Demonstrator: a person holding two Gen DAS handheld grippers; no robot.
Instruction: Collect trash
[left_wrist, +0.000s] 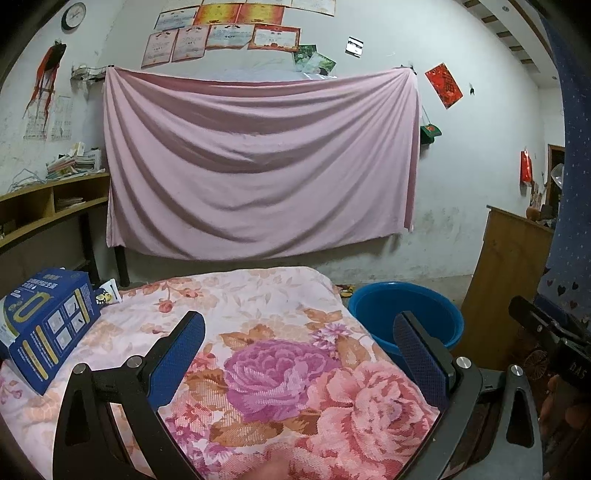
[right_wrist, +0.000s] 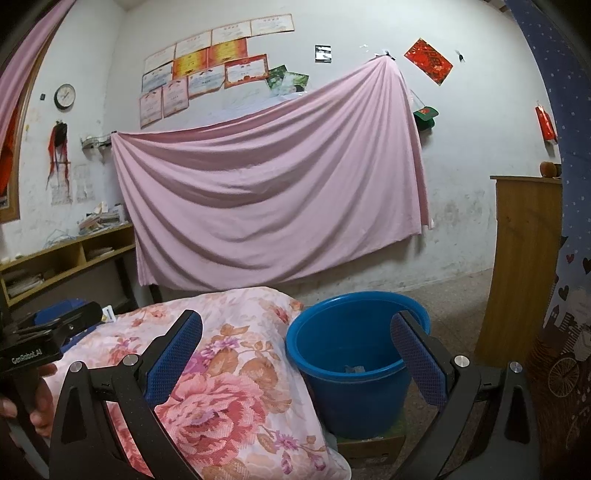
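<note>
Tongs (right_wrist: 295, 325) spread; left tool (right_wrist: 33, 350) reads "GenRobot.AI".

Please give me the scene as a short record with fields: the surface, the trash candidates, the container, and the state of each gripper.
surface: floral quilt
trash candidates: blue box at the quilt's left edge; small white packet behind it
container: blue bucket beside the quilt, on a flat cardboard piece
bucket contents: a small crumpled scrap
left gripper: open, holds nothing, above the quilt
right gripper: open, holds nothing, facing the bucket
</note>
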